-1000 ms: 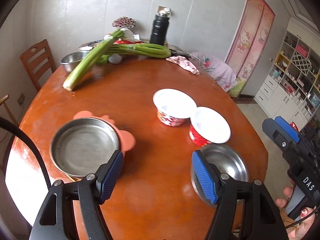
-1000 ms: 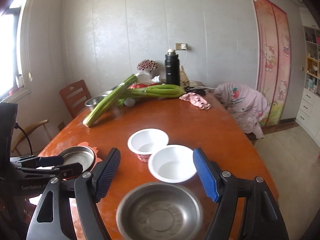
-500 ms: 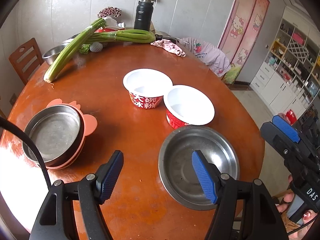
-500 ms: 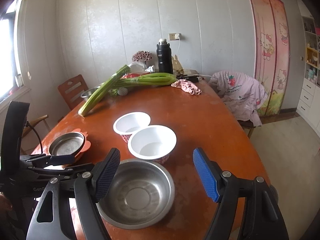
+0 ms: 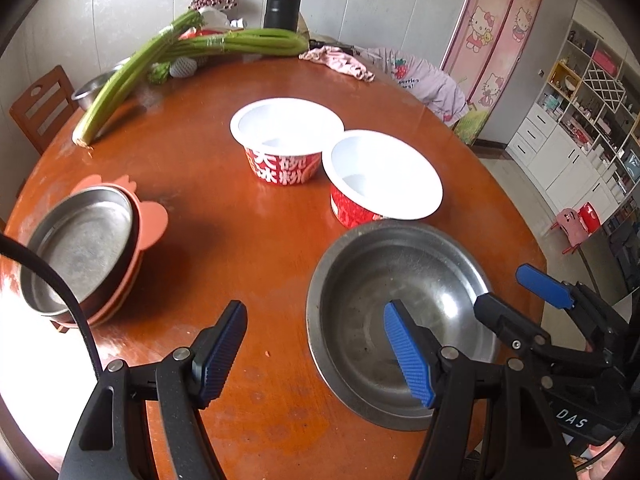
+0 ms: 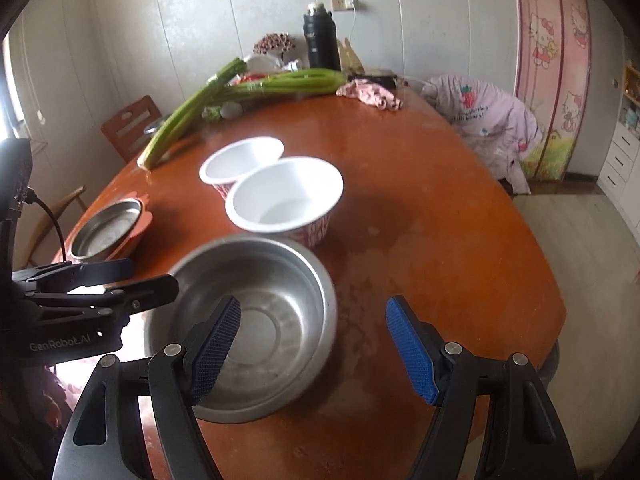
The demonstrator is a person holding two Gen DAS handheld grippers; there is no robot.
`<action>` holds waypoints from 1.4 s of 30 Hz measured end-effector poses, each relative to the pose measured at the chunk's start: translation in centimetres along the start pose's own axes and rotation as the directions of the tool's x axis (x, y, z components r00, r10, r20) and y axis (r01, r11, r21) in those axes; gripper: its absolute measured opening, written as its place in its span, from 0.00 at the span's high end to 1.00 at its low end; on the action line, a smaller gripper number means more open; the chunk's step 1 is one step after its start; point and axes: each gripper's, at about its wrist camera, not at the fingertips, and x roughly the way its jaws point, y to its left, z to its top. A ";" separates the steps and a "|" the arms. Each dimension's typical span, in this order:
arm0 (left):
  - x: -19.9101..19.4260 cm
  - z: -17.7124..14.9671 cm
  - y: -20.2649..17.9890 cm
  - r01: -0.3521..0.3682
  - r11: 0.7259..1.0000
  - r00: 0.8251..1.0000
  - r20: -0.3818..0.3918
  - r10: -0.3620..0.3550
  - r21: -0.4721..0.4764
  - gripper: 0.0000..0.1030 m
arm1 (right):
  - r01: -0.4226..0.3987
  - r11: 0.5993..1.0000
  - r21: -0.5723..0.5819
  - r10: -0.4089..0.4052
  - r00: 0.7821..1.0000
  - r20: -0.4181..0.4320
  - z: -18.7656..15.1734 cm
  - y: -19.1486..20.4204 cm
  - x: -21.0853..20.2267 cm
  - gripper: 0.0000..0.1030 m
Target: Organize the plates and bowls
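A wide, shallow stainless steel bowl [image 5: 400,320] sat upright and empty near the table's front edge. Just behind it stood two empty white-lined red paper bowls [image 5: 382,178], rims nearly touching. Well to the left, a smaller steel dish [image 5: 76,248] nested inside an orange flower-shaped plastic plate [image 5: 154,218].

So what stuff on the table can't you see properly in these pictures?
- Small steel bowl, left wrist view: mostly hidden behind the celery.
- Orange plate, both views: covered by the steel dish on it.
- Big steel bowl, right wrist view: blurred, near rim behind a finger.
- Flask label: too small to read.
- Far paper bowl, right wrist view: print hidden by the nearer bowl.
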 end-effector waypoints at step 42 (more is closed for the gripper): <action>1.8 -0.1 0.7 0.067 0.997 0.997 -0.023 -0.068 -0.042 0.48 | -0.101 0.992 -0.073 0.094 0.991 -0.093 -0.5 3.6 2.9 0.48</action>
